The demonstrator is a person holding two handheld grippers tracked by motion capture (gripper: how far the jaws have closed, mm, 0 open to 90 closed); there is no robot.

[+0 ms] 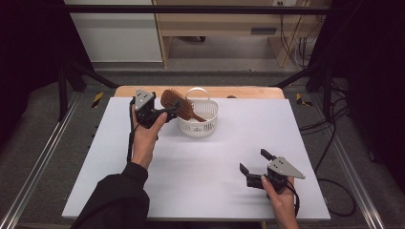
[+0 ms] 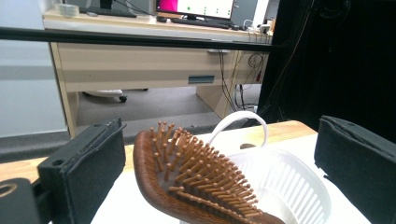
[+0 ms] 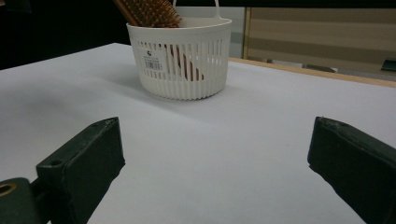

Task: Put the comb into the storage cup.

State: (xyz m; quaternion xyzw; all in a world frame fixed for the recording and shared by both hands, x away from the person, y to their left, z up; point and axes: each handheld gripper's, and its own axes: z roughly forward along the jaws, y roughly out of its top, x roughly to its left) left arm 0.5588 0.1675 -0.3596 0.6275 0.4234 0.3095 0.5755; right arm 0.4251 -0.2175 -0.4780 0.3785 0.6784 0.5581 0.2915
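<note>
Wooden hairbrush (image 1: 177,104) stands handle-down in the white slotted basket (image 1: 208,125), upper centre of frame, head leaning over the rim. Judged rigid, light, smooth; best gripped across the head's edges. Left gripper (image 1: 165,116) gapes empty beside it; right gripper (image 1: 253,161) open, idle, lower right.

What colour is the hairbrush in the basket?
Reddish-brown wood, hairbrush; clearest in the left gripper view.

Brown hairbrush (image 1: 177,104), white slatted basket (image 1: 206,125), black jaws, white table (image 1: 200,167).
</note>
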